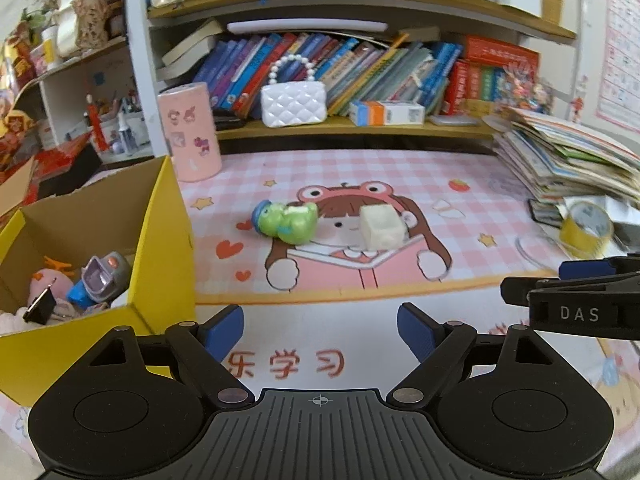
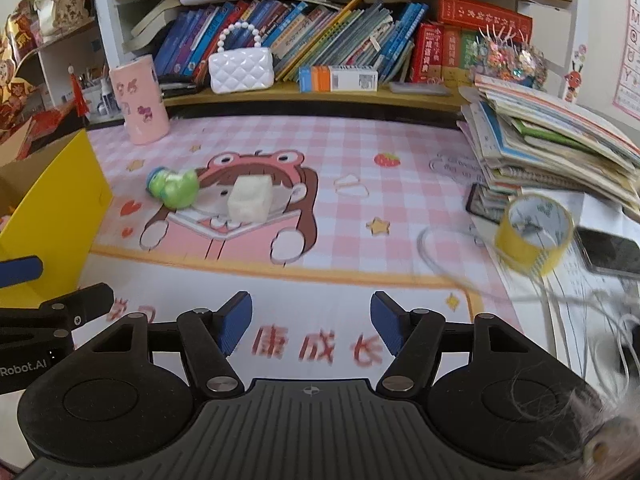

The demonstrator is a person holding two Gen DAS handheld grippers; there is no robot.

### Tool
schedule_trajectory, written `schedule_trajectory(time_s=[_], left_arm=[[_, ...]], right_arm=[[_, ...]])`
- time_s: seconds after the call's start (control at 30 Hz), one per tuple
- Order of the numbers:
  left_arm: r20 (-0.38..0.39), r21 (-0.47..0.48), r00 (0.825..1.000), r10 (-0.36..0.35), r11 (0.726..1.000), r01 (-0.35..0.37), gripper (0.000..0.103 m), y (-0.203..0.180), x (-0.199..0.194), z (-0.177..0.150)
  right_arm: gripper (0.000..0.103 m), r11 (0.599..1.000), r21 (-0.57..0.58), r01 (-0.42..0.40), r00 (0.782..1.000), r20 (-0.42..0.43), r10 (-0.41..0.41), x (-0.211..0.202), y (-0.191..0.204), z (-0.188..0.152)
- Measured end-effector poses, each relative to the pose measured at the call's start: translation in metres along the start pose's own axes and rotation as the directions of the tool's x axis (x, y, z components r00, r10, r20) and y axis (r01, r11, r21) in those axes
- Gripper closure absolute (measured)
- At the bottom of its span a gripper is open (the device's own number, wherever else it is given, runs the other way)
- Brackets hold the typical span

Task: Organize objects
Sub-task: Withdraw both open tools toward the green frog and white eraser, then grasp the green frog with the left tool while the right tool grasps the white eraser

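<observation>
Hand-held gripper (image 1: 320, 330) short of green toy (image 1: 286, 222)

left wrist view: we look down-forward along the left gripper (image 1: 320, 330) over the pink desk mat (image 1: 400, 168) to the bookshelf (image 1: 340, 128), yellow box (image 1: 168, 248) close on the left
right wrist view: same heading from further right, behind the right gripper (image 2: 312, 326)
shared: green toy (image 1: 290, 220), white cube (image 1: 382, 228), tape roll (image 2: 534, 234); each view catches the other gripper at its edge
</observation>
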State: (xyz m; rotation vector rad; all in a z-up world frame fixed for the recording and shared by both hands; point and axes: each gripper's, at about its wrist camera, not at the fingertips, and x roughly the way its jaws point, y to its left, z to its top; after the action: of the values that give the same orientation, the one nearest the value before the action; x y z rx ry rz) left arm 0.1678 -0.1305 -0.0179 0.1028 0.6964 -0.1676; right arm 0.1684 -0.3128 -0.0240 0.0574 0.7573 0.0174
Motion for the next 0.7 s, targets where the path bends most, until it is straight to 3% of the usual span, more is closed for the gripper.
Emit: schedule_trajectory(time_s=[0.4, 0.53, 0.7], left_arm=[[0.018, -0.058, 0.997, 0.078, 0.995, -0.077, 0.017, -0.007, 0.036, 0.034], [0.021, -0.094, 0.993, 0.112, 0.99, -0.109, 0.017, 0.001, 0.052, 0.05], [-0.034, -0.135, 0.991, 0.129, 0.982, -0.133, 0.017, 0.009, 0.088, 0.066]], right_arm=[[0.04, 0.998, -0.055, -0.042, 0.999, 0.027, 0.044, 0.043, -0.016, 0.037], [0.04, 0.993, -0.081, -0.084, 0.996, 0.024, 0.086, 0.062, -0.014, 0.04], [0.033, 0.973, -0.144, -0.179, 0.982, 0.035, 0.186, 0.084, -0.006, 0.045]])
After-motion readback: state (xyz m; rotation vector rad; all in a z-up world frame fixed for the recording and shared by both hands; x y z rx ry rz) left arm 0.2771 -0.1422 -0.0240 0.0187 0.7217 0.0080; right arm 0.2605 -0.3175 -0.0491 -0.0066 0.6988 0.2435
